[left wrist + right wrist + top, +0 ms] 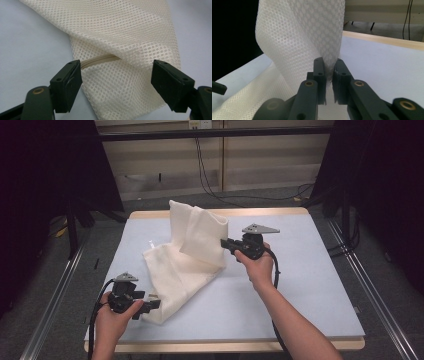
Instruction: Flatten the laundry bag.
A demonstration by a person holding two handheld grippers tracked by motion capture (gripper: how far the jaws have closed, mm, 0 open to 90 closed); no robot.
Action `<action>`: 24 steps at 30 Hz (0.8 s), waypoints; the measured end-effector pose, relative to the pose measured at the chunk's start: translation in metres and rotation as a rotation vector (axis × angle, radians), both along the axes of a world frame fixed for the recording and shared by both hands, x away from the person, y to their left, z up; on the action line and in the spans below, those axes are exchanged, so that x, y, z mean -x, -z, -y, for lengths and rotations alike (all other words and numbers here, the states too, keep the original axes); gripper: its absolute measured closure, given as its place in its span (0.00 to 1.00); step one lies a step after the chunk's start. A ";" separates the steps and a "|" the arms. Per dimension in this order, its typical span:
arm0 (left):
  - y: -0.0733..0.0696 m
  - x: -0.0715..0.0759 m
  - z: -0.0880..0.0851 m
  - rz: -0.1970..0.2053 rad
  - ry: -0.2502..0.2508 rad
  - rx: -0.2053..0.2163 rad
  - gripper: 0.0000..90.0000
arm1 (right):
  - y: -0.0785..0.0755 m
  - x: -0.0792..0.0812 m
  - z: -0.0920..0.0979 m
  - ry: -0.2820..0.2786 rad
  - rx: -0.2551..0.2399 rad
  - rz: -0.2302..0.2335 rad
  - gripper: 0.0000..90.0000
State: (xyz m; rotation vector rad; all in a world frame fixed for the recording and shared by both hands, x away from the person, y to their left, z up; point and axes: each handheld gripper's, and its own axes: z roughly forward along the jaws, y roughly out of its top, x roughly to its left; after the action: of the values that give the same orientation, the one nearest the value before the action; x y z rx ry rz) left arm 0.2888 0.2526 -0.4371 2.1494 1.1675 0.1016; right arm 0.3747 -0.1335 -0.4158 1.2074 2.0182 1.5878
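Right hand-held gripper (329,75) seemingly pinching raised mesh bag (192,252), left hand-held gripper (116,82) open

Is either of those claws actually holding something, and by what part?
Yes. The right claw pinches the white mesh bag by a raised fold of its upper edge. The left claw is open around the bag's lower end, gripping nothing.

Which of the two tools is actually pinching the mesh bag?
The right tool: its jaws clamp a raised fold of the mesh bag. The left tool stands open around the bag's corner.
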 end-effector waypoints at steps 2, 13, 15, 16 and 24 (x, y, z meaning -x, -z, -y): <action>-0.001 -0.002 0.001 -0.004 0.010 -0.010 0.27 | 0.000 -0.001 0.001 0.010 0.019 0.012 0.88; -0.001 -0.013 0.007 -0.018 -0.011 -0.008 0.21 | 0.000 -0.003 0.019 0.088 0.073 0.032 0.48; 0.000 -0.016 0.008 -0.018 -0.025 -0.003 0.19 | 0.000 -0.001 0.021 0.084 0.071 0.031 0.44; 0.000 -0.017 0.008 -0.014 -0.023 -0.012 0.18 | 0.000 0.000 0.021 0.091 0.078 0.032 0.41; -0.001 -0.020 0.012 -0.011 -0.021 -0.009 0.17 | 0.005 0.002 0.025 0.075 0.155 -0.015 0.37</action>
State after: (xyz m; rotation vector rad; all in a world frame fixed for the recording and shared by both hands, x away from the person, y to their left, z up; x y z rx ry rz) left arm 0.3086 0.2406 -0.4360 2.1485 1.1984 0.1053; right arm 0.3729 -0.1587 -0.4208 1.2248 2.0378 1.3642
